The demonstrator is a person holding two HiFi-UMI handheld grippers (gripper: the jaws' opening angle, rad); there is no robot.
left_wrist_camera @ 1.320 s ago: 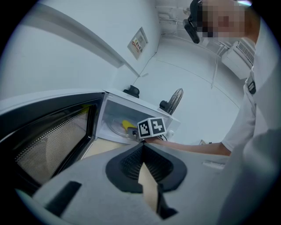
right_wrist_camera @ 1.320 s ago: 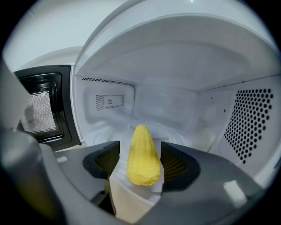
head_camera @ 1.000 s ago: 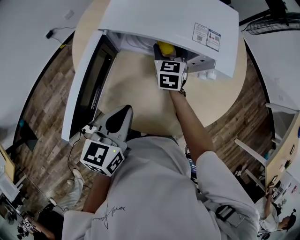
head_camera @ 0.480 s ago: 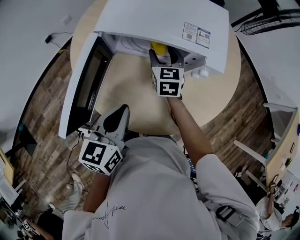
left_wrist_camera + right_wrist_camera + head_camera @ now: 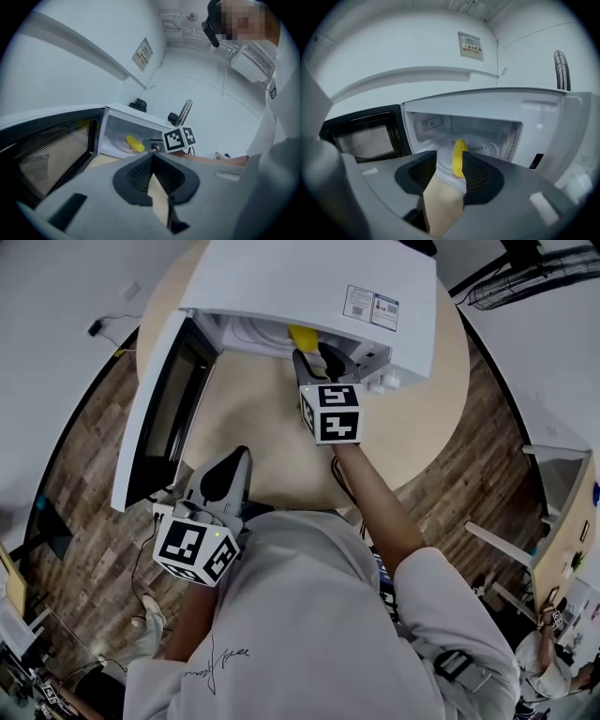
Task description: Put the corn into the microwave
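The yellow corn (image 5: 302, 336) lies on the glass turntable inside the white microwave (image 5: 309, 282), whose door (image 5: 159, 418) stands swung open at the left. My right gripper (image 5: 319, 357) hovers just outside the opening, slightly apart from the corn (image 5: 135, 144). Its jaws have just been closing and hold nothing. The corn (image 5: 459, 157) shows beyond the gap of the right gripper (image 5: 449, 158). My left gripper (image 5: 225, 474) stays low near the table's front edge with nothing in it, and the pads of the left gripper (image 5: 152, 155) meet at their tips.
The microwave stands on a round wooden table (image 5: 272, 427). The open door juts out over the table's left edge. A white plug block (image 5: 380, 382) sits at the microwave's right front corner. Wood floor surrounds the table; shelving (image 5: 562, 512) stands at the far right.
The right gripper has drawn back out of the microwave opening toward me. Its jaws stand narrower. The corn stays on the turntable. The left gripper has hardly moved.
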